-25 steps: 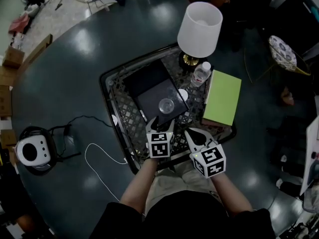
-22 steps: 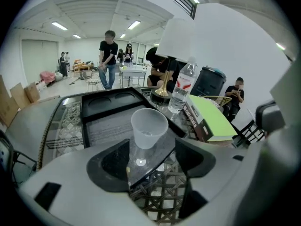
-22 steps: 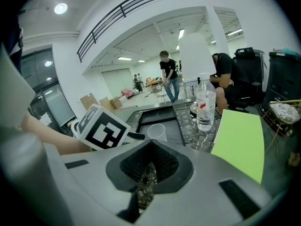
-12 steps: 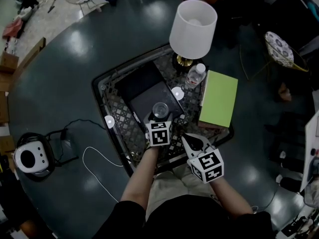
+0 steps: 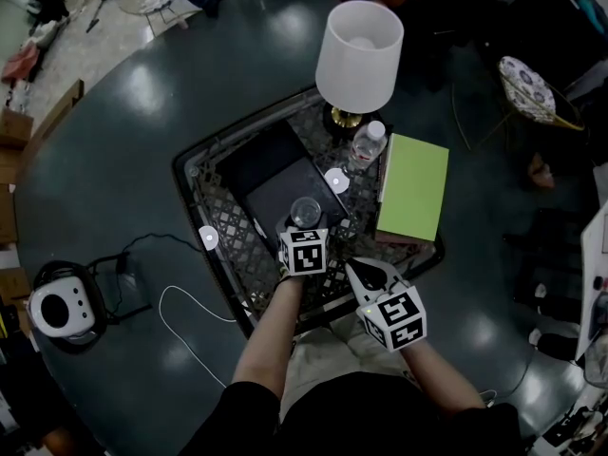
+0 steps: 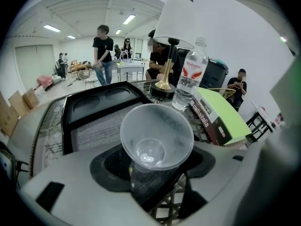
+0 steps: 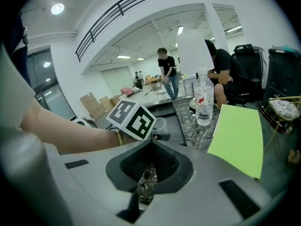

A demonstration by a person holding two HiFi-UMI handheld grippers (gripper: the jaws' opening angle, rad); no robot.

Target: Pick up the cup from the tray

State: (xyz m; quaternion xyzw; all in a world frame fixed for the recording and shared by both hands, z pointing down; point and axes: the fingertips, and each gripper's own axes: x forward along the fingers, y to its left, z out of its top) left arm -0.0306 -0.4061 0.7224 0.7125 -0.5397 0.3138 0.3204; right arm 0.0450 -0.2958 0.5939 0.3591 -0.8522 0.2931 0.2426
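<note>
Lamp [image 5: 359, 55] and bottle [image 5: 367, 144] stand close beside the tray [image 5: 258, 157].

Cup [image 5: 306, 211] on tray [image 5: 271, 164], between left gripper [image 5: 304, 226] jaws. From cup: bottle [image 5: 367, 143] at one o'clock, lamp [image 5: 359, 57] just behind it, book [image 5: 415, 186] at three, right gripper [image 5: 356, 269] at five, off the tray.

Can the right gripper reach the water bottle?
Probably yes. Only bare lattice surface lies between the right gripper and the water bottle; the green box lies to one side, the left gripper, on the cup, to the other. The right jaws are together, so they'd need opening.
</note>
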